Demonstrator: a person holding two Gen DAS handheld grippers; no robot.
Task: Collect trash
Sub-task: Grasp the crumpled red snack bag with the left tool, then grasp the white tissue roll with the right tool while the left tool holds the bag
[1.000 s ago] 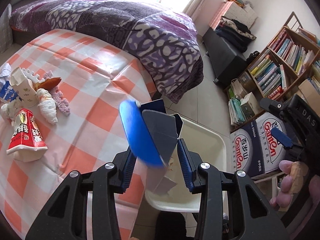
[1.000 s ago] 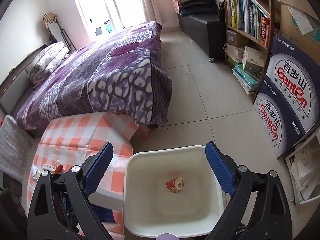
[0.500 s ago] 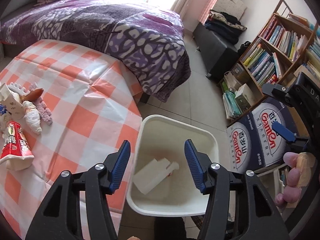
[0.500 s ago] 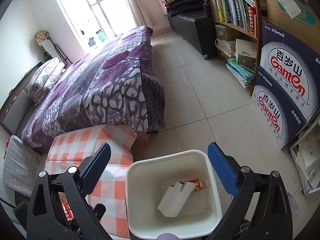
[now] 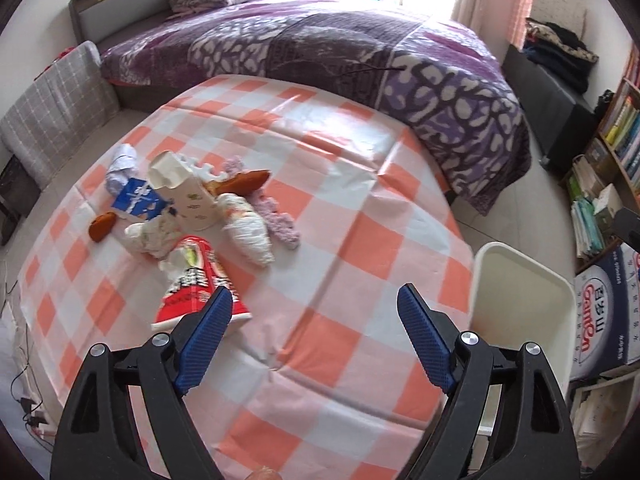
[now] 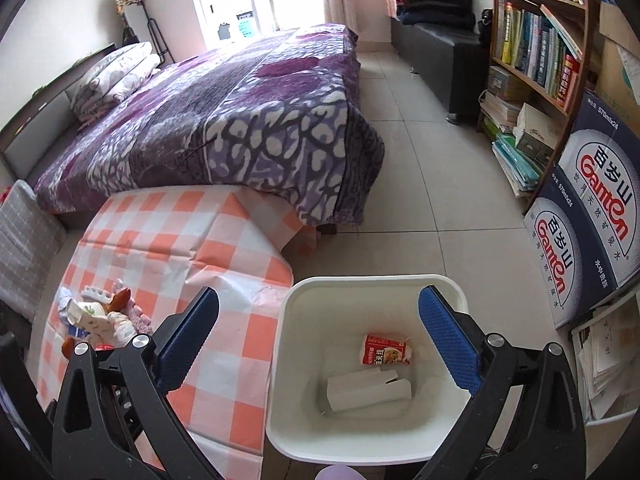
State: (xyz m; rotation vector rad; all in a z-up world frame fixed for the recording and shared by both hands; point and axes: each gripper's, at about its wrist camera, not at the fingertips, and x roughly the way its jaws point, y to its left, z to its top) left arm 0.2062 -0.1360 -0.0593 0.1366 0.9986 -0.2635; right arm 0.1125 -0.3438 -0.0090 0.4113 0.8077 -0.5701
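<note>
- Maybe pushing the red packet (image 5: 196,280) farther from the white bin (image 5: 520,264) instead of picking it up, by coming down with one finger on top of it.
- Maybe pinching the checked cloth (image 5: 360,200) along with the packet and dragging the whole trash pile (image 5: 192,216) away from the bin.
- Maybe grabbing two bits at once, since lying all squashed together well to the left of the bin: paper cup (image 5: 188,196), blue wrapper (image 5: 138,200), white wad (image 5: 248,232). Then dropping one on the floor on the way to the bin.
- Maybe bumping the bin and tipping it, by swinging back too low over its rim.
- Opening wide on the left gripper (image 5: 314,296), with fingers far apart. Hanging over the cloth just left of the bin, with the left fingertip close by the red packet. Holding nothing and touching nothing.
- Opening wide on the right gripper (image 6: 320,296) too, with fingers far apart. Hanging over the mouth of the bin, holding nothing and touching nothing.
- Lying at the bottom of the bin: a small red pack (image 6: 386,350) and a white carton (image 6: 368,392).
- Waiting on the table, left of the bin: all the other trash.
</note>
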